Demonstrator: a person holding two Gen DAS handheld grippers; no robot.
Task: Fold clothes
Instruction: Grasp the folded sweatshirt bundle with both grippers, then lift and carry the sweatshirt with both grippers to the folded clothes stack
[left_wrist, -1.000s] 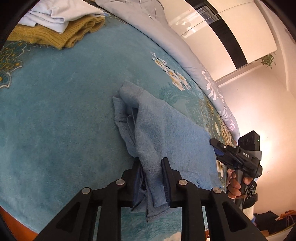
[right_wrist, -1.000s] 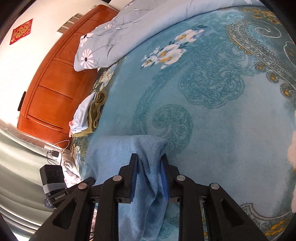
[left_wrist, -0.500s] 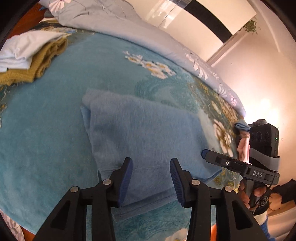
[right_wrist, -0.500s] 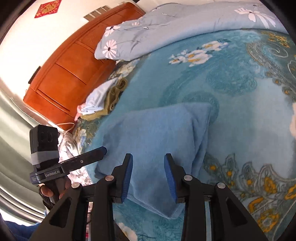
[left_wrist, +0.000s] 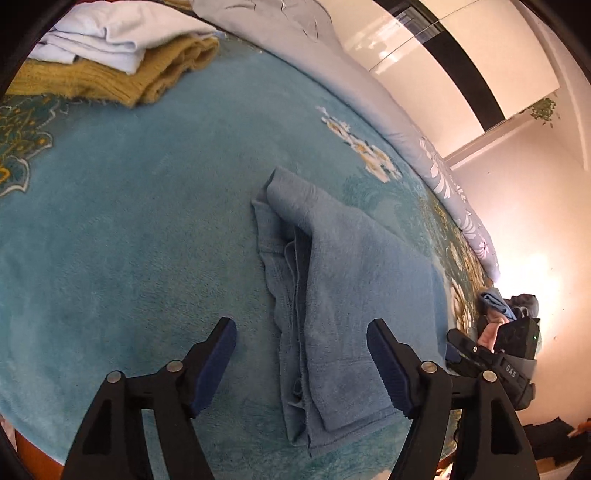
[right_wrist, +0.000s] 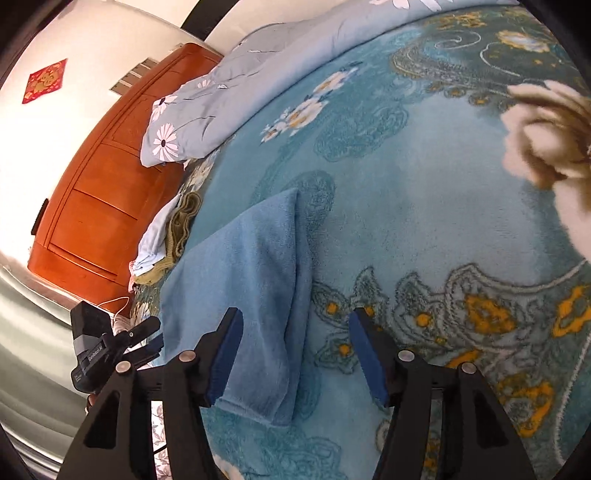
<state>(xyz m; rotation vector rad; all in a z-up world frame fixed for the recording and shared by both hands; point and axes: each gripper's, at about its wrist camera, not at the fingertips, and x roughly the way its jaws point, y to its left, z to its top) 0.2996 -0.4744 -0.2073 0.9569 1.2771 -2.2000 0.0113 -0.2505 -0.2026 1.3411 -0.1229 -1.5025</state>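
Blue towel (left_wrist: 343, 317) is folded and laid flat on the bed (left_wrist: 129, 229), between both pairs of fingers. Left gripper (left_wrist: 301, 360) and right gripper (right_wrist: 295, 354) are opening, nothing held. More folds may be needed.

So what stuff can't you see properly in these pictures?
- Left wrist view: the blue towel's inner layers, hidden under its top fold.
- Left wrist view: the folded clothes pile, cut off by the lens edge.
- Right wrist view: the cream fuzzy thing, blurred and cut off at the right edge.
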